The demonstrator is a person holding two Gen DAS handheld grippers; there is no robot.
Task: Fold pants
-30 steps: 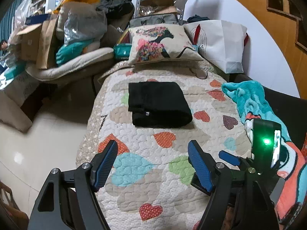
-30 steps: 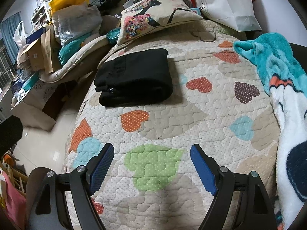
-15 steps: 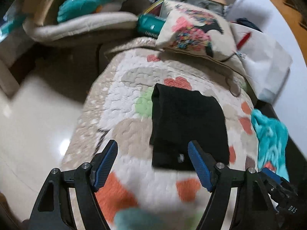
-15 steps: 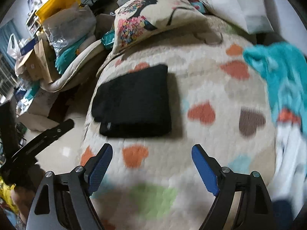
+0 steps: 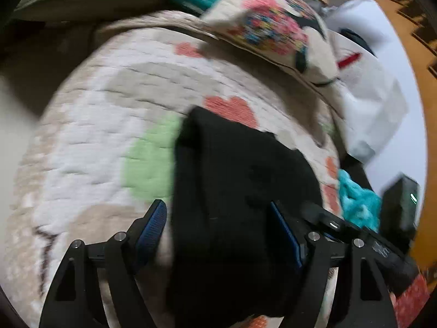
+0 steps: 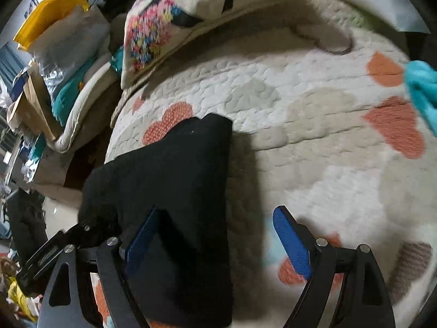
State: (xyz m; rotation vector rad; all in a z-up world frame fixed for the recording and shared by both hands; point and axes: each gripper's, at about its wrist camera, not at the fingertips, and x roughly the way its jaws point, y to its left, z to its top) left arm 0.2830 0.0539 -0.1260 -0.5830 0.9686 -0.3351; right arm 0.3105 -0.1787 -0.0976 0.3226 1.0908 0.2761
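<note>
Left claw [image 5: 218, 225] gapes wide with the folded black pants [image 5: 235, 196] lying between its fingers, ungripped. Right claw [image 6: 218, 235] also gapes wide, empty, at the pants' right edge. Pants rest on the heart-patterned quilt [image 6: 314, 114] near a floral pillow [image 5: 273, 32].

Heart-print quilt [image 6: 314, 125] covers bed; floral cushion [image 6: 169, 24] at its far end; teal blanket [image 6: 420, 87], blurred, at right edge.
</note>
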